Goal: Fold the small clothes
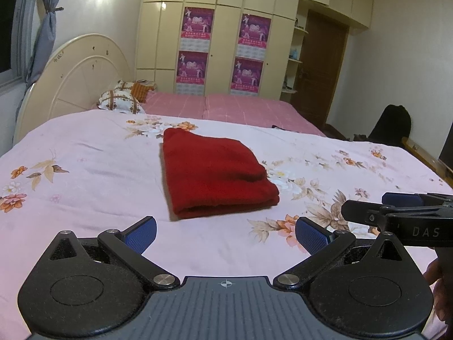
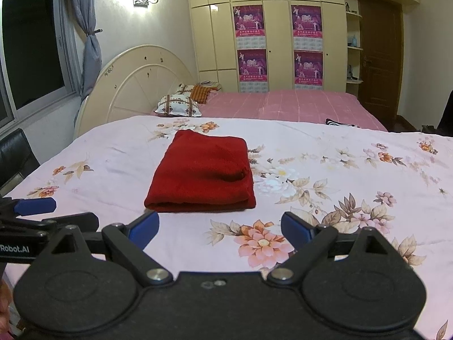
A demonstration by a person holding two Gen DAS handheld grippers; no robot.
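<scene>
On my left the headboard (image 1: pixel 70 76) curves up under the curtain (image 1: pixel 42 36), with pillows (image 1: pixel 120 100) at its foot. The bed (image 1: pixel 85 170) runs across both views under a pale floral cover, and a pink sheet (image 1: pixel 240 110) shows on the strip beyond it, below the wardrobe (image 1: pixel 226 28).

The red cloth (image 1: pixel 213 175) lies near the middle of the bed, straight ahead of both cameras. It is already a compact rectangle, several layers thick, with the folded edge facing me and one loose flap lying across the top on the right. I judge the folding done or nearly so: at most that flap wants smoothing or one more fold. I see no other small garment waiting in front of me, only a dark striped item (image 2: pixel 341 122) at the far edge of the bed, too small to identify.

My left gripper (image 1: pixel 226 233) hovers low over the cover, level and pointing at the cloth, near its front edge but not touching it; its jaws are spread wide and hold nothing. My right gripper (image 2: pixel 220 228) sits just beside it on the right, at the same low height and also aimed at the cloth, jaws spread and empty. Each one's fingers show at the edge of the other's view, so the two are close together, side by side.
</scene>
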